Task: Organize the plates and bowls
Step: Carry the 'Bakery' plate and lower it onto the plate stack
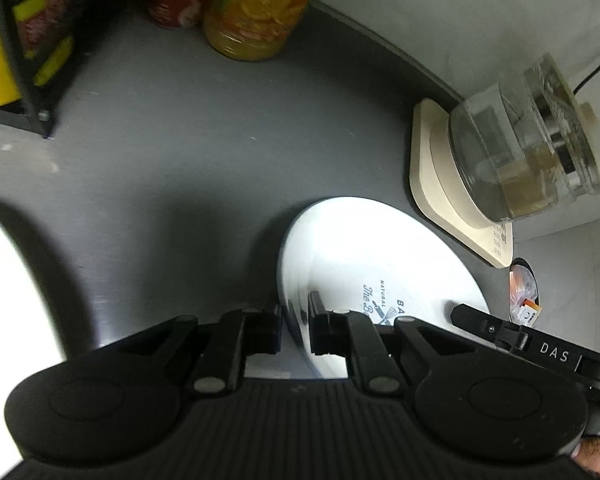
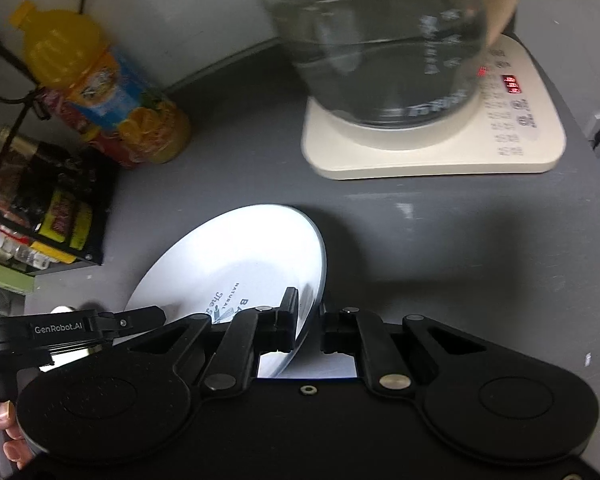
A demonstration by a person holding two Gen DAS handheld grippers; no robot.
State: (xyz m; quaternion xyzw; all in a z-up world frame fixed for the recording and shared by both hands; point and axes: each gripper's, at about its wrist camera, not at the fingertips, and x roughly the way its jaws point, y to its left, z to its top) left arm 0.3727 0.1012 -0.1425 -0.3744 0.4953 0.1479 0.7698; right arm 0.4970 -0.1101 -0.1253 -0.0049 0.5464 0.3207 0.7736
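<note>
- Your left claw [image 1: 295,330] is clenched on the left rim of the round white ceramic plate with dark printed lettering [image 1: 364,256], which runs off to the right from its tips.
- The plate hangs tilted between both claws above the grey desk [image 1: 188,152], its printed face up and its far edge pointing toward the cream kettle base [image 1: 428,184] carrying the clear glass kettle [image 1: 516,148].
- Your right claw [image 2: 310,326] is clenched on the opposite rim; from there the plate lies to the left.
- Both hands are equally near, one on each side, so the plate's width spans the line between them; lift evenly.
</note>
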